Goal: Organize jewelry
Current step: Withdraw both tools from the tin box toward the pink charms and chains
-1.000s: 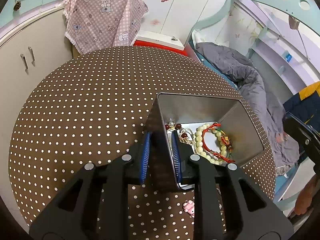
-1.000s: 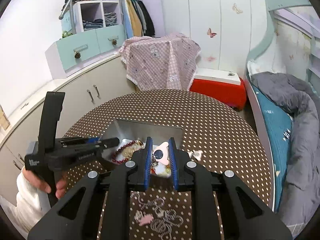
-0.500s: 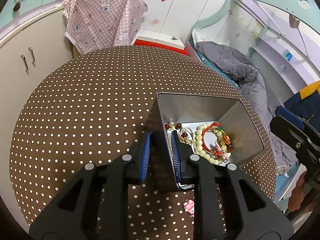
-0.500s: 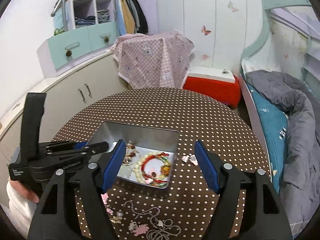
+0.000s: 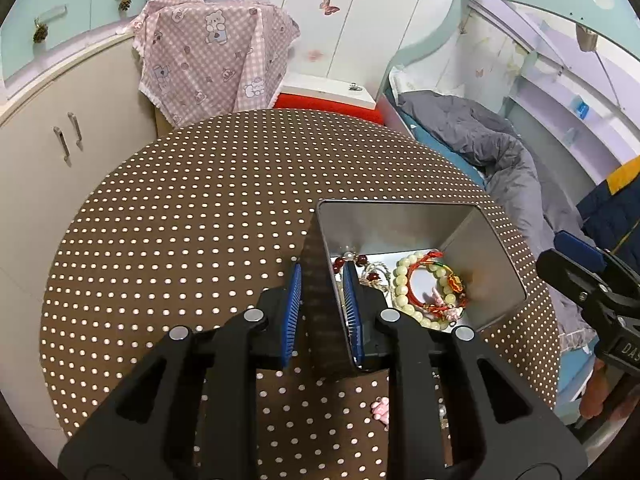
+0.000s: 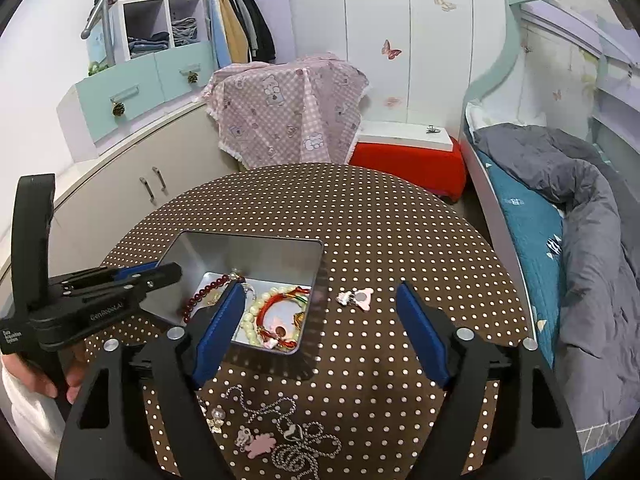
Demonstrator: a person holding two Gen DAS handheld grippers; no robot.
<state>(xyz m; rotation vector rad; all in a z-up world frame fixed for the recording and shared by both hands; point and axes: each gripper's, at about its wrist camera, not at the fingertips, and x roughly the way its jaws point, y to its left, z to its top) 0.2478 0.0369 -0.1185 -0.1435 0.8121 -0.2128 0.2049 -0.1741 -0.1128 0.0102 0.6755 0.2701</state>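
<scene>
On the round brown polka-dot table point(image 6: 400, 240), the rectangular silver metal tin point(image 6: 256, 252) holds a pale bead bracelet point(image 6: 250, 320) and a red cord bracelet point(image 6: 276, 300). The left gripper point(image 5: 320, 292) clamps the tin's near wall. The right gripper point(image 6: 320, 320) hovers with its jaws spread wide, near a pink bear-shaped hair clip point(image 6: 358, 298) lying just beside the tin.

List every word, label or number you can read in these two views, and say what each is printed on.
"GenRobot.AI": on the left gripper, side of its body, in the right wrist view.
"DA": start of a cut-off label on the right gripper, in the left wrist view.
Small white print at the left gripper's rear end: too small to read.
Tin and jewelry: no text.
</scene>
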